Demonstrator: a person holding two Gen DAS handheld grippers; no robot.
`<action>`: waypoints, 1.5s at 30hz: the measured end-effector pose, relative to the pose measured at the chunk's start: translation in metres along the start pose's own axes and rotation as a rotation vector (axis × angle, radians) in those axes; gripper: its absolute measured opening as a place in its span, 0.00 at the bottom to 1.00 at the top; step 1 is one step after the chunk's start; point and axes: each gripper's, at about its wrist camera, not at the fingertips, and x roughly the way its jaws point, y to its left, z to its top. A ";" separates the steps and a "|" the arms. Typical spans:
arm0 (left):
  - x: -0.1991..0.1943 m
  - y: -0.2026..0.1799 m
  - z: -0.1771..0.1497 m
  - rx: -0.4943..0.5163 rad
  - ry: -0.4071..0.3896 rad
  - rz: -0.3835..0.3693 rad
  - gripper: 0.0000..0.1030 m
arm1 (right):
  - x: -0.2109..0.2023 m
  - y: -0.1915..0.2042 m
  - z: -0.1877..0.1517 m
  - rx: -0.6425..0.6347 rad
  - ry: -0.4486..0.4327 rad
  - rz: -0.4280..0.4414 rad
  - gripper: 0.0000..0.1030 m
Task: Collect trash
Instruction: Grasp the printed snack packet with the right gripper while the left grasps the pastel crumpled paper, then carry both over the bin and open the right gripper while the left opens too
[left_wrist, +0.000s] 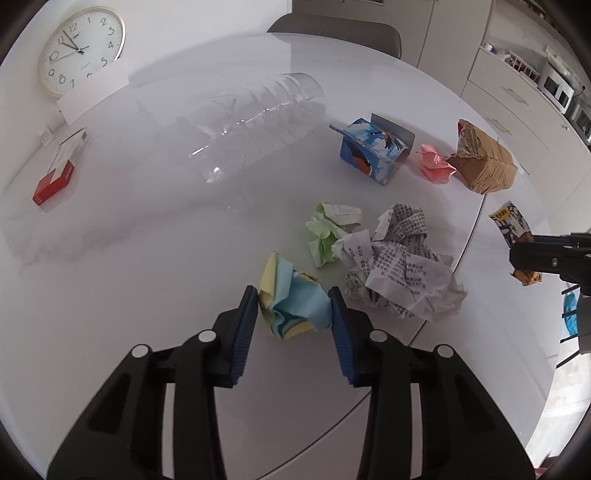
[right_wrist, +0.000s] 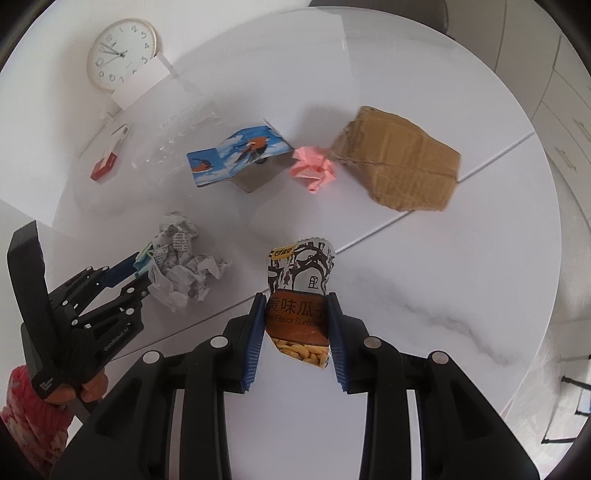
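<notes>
Two tongs are clenched on trash: the left tongs (left_wrist: 293, 306) grip a blue-yellow paper wad (left_wrist: 291, 302) mid-counter (left_wrist: 147, 258), and the right tongs (right_wrist: 295, 325) pinch a seed packet (right_wrist: 299, 295) nearer the counter's right edge.

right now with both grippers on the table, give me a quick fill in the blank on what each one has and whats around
The left gripper is closed on a crumpled blue and ____ paper wad.
The right gripper grips a packet of ____ seeds.
The pink paper ball lies between the bird-print carton and the ____ box.
Leaning against the wall is a round ____.

Missing words: yellow; sunflower; cardboard; clock
</notes>
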 end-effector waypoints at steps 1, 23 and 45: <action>-0.001 0.001 0.000 -0.007 0.001 -0.003 0.37 | -0.001 -0.003 -0.001 0.010 -0.001 0.006 0.32; -0.115 -0.145 -0.001 0.007 -0.029 -0.165 0.37 | -0.110 -0.131 -0.096 0.212 -0.106 -0.036 0.32; -0.127 -0.318 -0.034 0.131 0.006 -0.179 0.37 | -0.100 -0.232 -0.181 0.160 -0.018 -0.016 0.36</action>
